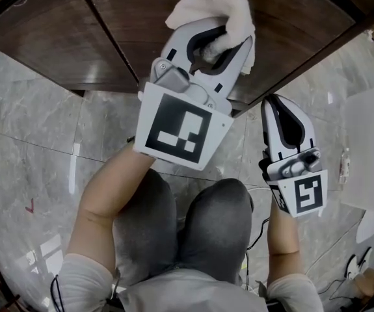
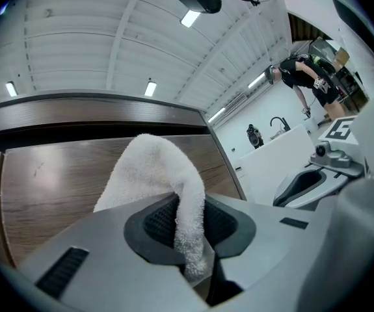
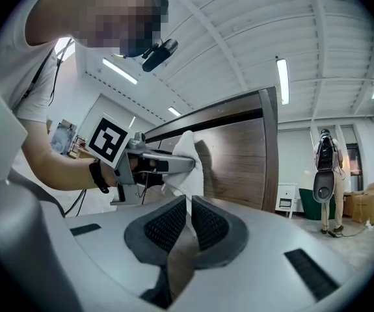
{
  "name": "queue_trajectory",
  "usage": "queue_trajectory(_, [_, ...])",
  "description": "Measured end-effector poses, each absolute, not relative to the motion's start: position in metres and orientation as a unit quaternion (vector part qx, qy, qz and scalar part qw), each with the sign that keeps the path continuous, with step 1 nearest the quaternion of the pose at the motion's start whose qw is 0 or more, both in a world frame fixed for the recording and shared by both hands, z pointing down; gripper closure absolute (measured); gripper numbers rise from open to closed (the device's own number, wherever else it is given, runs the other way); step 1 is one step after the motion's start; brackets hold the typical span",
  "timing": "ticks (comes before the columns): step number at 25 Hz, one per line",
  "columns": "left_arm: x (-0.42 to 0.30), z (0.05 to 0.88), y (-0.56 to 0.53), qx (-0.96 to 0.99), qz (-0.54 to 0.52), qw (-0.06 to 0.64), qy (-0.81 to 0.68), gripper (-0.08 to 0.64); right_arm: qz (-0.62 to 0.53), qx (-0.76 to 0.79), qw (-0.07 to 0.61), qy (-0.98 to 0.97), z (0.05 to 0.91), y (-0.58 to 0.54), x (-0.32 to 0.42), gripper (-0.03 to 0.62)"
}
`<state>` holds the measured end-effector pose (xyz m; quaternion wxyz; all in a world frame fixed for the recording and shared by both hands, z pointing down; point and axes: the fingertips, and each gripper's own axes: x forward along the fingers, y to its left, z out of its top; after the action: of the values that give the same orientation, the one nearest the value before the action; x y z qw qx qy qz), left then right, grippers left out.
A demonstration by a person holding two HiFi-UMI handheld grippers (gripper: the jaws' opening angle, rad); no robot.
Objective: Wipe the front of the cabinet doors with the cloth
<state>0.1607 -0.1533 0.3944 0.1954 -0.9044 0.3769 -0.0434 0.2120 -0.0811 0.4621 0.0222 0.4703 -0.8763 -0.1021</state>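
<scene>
Jaws of the left gripper (image 1: 222, 41) pinch a white terry cloth (image 1: 213, 2), its bunched free end pressed against the dark brown wooden cabinet door (image 1: 63, 31) at the far side of the scene. From the left gripper view, the cloth (image 2: 147, 168) rises between the ribbed black pads and folds over onto the door panel (image 2: 43, 194). To the right and nearer, the right gripper (image 1: 281, 106) hangs apart from the cabinet, its jaws all but pressed together around nothing. A kneeling person's grey-trousered knees (image 1: 193, 226) rest on the grey marble-tiled floor (image 1: 30, 142).
</scene>
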Motion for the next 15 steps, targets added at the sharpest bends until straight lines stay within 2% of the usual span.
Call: queue_trajectory(15, [0.249,0.398,-0.138,-0.925,-0.023,0.207,0.319,0.482,-0.104,0.512,0.026,-0.852,0.456,-0.074,0.267,0.543])
